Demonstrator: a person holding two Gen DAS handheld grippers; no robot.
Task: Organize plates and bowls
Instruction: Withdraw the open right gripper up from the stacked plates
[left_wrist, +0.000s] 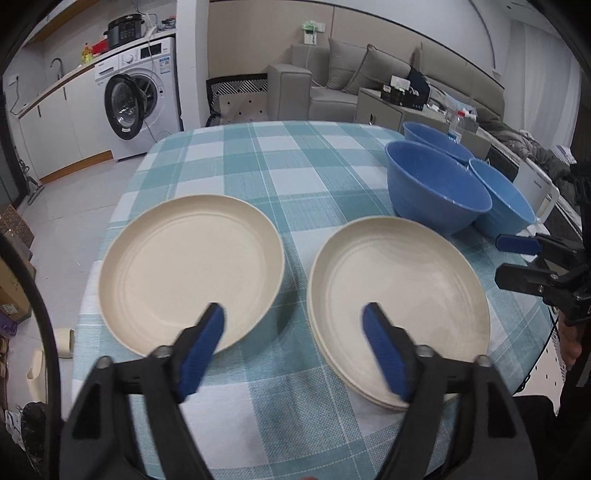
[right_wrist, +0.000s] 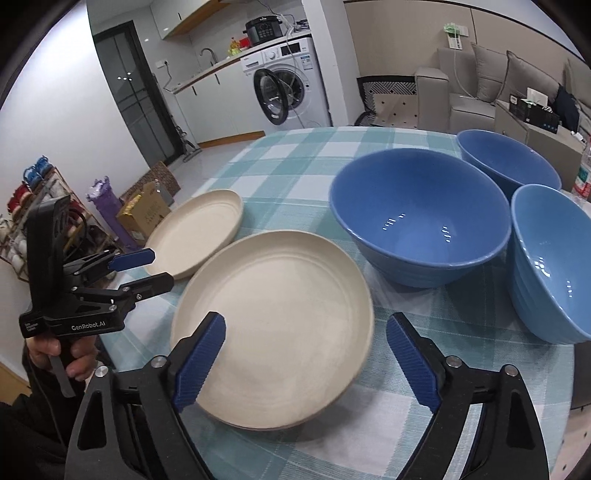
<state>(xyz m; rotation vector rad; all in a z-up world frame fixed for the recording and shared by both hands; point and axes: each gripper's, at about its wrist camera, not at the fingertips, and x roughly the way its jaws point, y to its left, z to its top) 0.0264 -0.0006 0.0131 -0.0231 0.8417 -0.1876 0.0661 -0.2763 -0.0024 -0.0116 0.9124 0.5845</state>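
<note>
While both grippers (left_wrist: 293, 325) (right_wrist: 306, 334) gape empty, plates (left_wrist: 192, 269) apart, bowls (right_wrist: 421, 218) crowding tablecloth (left_wrist: 291, 173) edge.

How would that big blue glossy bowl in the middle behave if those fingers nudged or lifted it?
The big blue glossy bowl looks rigid and probably ceramic, so likely heavy and breakable. Its shiny glaze suggests a slippery grip. Its wide rim over a narrower base hints it would slide on the checked tablecloth, perhaps tipping if pushed high.
</note>
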